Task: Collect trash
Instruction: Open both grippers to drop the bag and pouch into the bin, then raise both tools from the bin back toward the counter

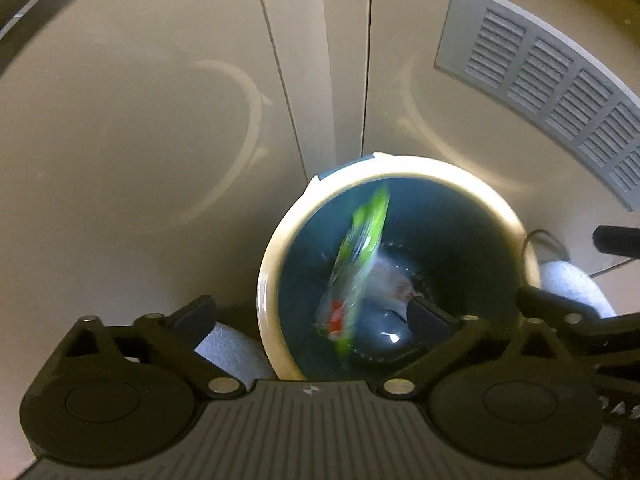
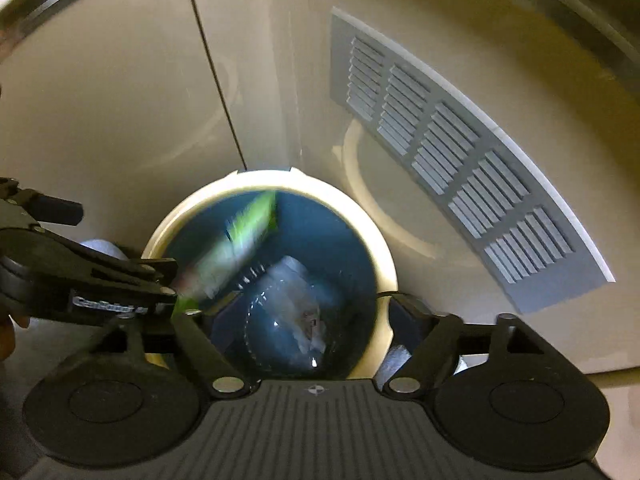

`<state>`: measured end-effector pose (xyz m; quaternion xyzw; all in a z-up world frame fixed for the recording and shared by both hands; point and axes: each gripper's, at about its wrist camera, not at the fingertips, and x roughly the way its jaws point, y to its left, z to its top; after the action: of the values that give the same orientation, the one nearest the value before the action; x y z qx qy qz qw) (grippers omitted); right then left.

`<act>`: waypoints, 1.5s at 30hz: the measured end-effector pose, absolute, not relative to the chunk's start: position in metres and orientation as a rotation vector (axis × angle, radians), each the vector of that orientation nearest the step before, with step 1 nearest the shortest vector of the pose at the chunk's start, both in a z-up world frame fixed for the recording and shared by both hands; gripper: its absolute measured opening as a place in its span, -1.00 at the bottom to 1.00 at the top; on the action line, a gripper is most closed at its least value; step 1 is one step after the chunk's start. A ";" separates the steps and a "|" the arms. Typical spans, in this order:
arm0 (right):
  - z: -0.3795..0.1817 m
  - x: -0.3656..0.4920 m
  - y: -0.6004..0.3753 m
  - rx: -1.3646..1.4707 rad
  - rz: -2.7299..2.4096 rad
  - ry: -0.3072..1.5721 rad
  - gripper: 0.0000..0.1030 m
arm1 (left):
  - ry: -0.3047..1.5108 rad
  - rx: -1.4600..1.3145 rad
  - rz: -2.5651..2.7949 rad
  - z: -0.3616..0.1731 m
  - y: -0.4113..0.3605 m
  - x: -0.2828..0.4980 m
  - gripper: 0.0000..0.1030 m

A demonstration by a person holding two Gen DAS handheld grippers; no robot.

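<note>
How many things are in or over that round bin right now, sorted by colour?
Green wrapper, blurred over the bin's mouth: 1
Clear or whitish crumpled plastic at the bottom: 1
Total: 2, inside the cream-rimmed bin. The clear plastic may be more than one piece; it is too blurred to tell.

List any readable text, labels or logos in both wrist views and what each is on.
White lettering on the side of the left tongs, right wrist view: blurred, not legible.
Green wrapper over the bin: red and white print, motion-blurred, unreadable.
Small round crosshair mark on each tongs body: a symbol, no text.
Nothing else carries writing.
</note>
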<state>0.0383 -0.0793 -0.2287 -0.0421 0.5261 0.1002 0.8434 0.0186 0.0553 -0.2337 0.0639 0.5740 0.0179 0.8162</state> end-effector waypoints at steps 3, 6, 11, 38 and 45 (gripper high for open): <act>-0.211 0.026 -0.084 -0.100 0.223 1.061 0.64 | 1.207 0.156 0.028 -0.217 0.057 0.007 0.99; -0.193 0.014 -0.088 -0.093 0.243 1.015 0.68 | 1.187 0.158 0.017 -0.198 0.060 -0.009 0.99; -0.171 -0.012 -0.098 -0.059 0.240 0.966 0.71 | 1.157 0.118 0.034 -0.172 0.069 -0.039 0.99; -0.122 -0.085 -0.105 -0.059 0.277 0.796 0.84 | 0.981 0.246 0.063 -0.127 0.043 -0.087 0.99; -0.124 -0.086 -0.106 -0.049 0.277 0.792 0.85 | 0.972 0.258 0.064 -0.126 0.040 -0.091 0.99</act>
<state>-0.0855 -0.1058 -0.1239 -0.0237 0.3846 0.1345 0.9129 -0.0914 0.0403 -0.1264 0.1235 0.4657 0.0308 0.8758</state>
